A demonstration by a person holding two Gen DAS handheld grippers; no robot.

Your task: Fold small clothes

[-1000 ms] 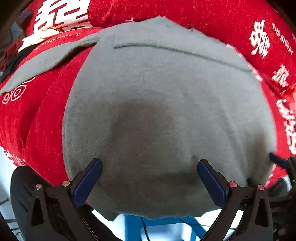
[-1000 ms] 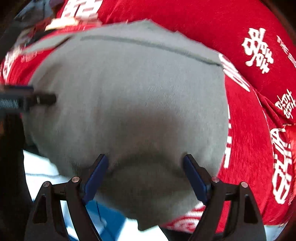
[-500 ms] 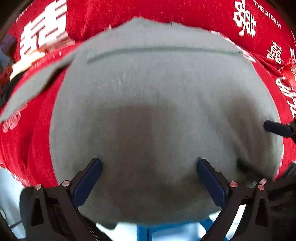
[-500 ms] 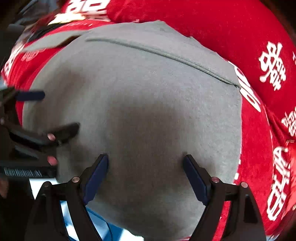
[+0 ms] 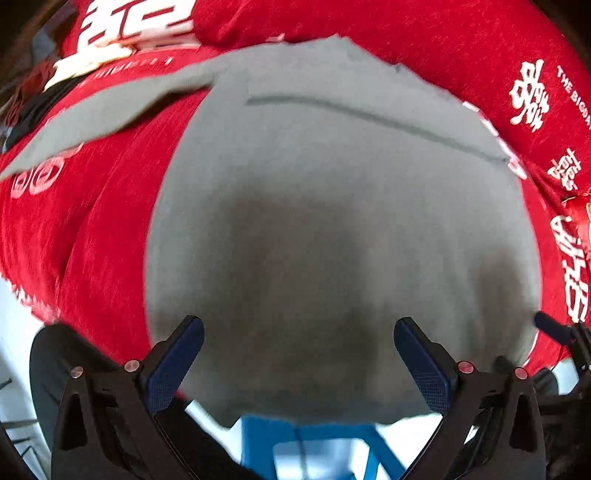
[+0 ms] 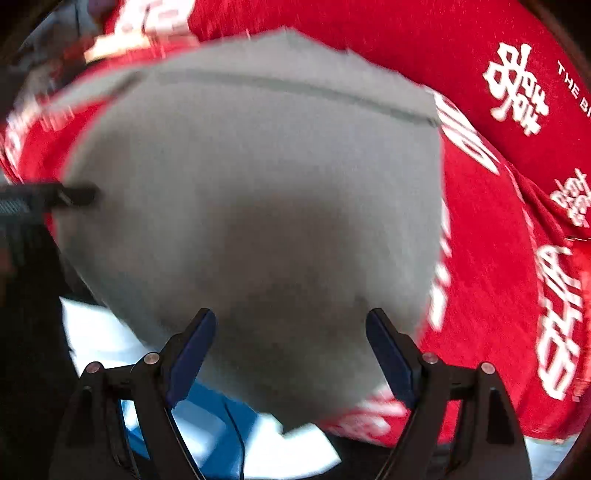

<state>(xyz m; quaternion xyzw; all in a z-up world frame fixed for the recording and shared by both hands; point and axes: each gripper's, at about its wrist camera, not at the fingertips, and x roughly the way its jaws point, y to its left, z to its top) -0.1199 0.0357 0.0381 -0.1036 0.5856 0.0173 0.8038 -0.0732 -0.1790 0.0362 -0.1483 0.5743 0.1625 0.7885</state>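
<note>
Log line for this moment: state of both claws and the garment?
left claw: open, over near hem | right claw: open, empty | grey garment: flat on red cloth, one sleeve out left | views blurred

A red cloth [image 5: 103, 236] printed with white characters and lettering is seen spread over the bench, filling the upper part and the sides of both wrist views [image 6: 498, 229]. Beyond its near edge, a blue frame [image 5: 314, 446] is made out against a pale floor [image 5: 14, 325] in the left wrist view. In the right wrist view a blue patch [image 6: 210, 417], blurred, is seen low down against a white area [image 6: 92, 332].
</note>
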